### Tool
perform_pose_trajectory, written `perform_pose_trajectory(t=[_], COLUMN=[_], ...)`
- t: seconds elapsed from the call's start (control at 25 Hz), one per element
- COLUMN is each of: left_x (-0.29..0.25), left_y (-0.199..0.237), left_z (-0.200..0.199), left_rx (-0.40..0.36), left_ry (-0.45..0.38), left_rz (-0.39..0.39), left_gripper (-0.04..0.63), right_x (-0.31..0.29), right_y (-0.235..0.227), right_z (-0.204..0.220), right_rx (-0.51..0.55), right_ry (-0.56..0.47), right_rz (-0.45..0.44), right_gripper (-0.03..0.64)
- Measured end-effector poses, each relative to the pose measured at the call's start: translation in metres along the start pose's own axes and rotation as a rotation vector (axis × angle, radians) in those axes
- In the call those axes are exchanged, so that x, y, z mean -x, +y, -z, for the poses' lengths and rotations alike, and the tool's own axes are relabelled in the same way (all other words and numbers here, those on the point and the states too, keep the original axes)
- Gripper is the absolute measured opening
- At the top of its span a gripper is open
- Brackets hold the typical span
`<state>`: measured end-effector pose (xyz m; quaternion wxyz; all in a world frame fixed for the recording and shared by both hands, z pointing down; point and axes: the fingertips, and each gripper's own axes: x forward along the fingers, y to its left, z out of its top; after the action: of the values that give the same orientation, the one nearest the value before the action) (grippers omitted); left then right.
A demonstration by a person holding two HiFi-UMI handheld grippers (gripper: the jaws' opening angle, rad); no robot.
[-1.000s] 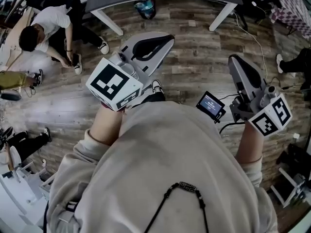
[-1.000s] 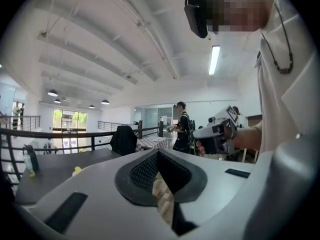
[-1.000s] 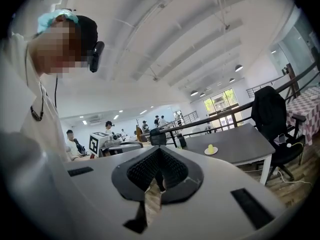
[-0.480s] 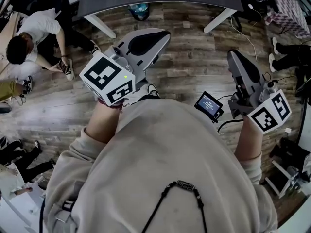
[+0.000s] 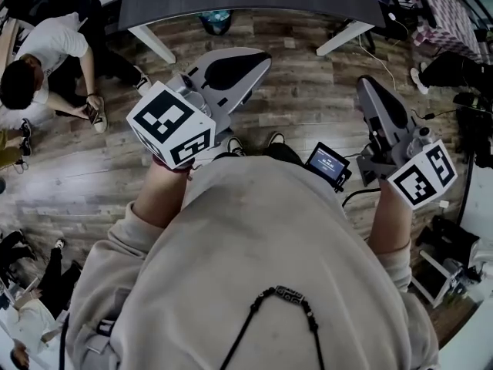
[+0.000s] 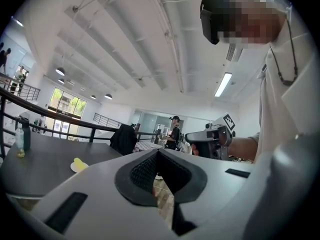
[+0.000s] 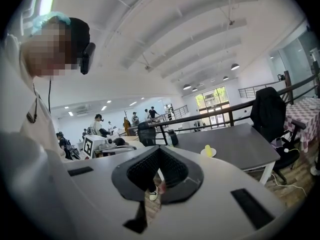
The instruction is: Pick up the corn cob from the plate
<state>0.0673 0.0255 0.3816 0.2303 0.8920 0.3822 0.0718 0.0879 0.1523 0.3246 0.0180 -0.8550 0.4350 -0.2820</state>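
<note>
Corn cob (image 7: 208, 149) lies on plate (image 7: 209, 155) on dark surface (image 7: 235, 141), well apart from left gripper (image 5: 260, 55) and right gripper (image 5: 367, 83); both fingers closed, empty.

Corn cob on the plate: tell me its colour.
The corn cob is yellow, lying on a white plate. It shows best in the right gripper view.

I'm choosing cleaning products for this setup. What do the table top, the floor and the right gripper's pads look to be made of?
Table top: dark grey, matte, probably laminate board; flat, even, no grain.
Floor: wood-look planks with grain and seams; real wood or vinyl, I cannot tell.
Pads of the right gripper: black, ribbed, likely rubber.
</note>
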Motion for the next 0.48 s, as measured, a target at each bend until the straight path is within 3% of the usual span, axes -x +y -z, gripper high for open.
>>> perform_pose_trajectory(t=[0.24, 0.48], left_x=[0.01, 0.033], left_y=[0.018, 0.058], left_z=[-0.002, -0.014], left_rx=[-0.032, -0.041], left_ry=[-0.013, -0.044], left_rz=[-0.063, -0.198], left_gripper=[0.0, 0.0], right_x=[-0.036, -0.09], right_y=[-0.031, -0.035], right_z=[-0.006, -0.022], right_rx=[-0.106, -0.071], right_ry=[0.01, 0.021], right_rz=[-0.023, -0.113], right_gripper=[0.008, 0.008])
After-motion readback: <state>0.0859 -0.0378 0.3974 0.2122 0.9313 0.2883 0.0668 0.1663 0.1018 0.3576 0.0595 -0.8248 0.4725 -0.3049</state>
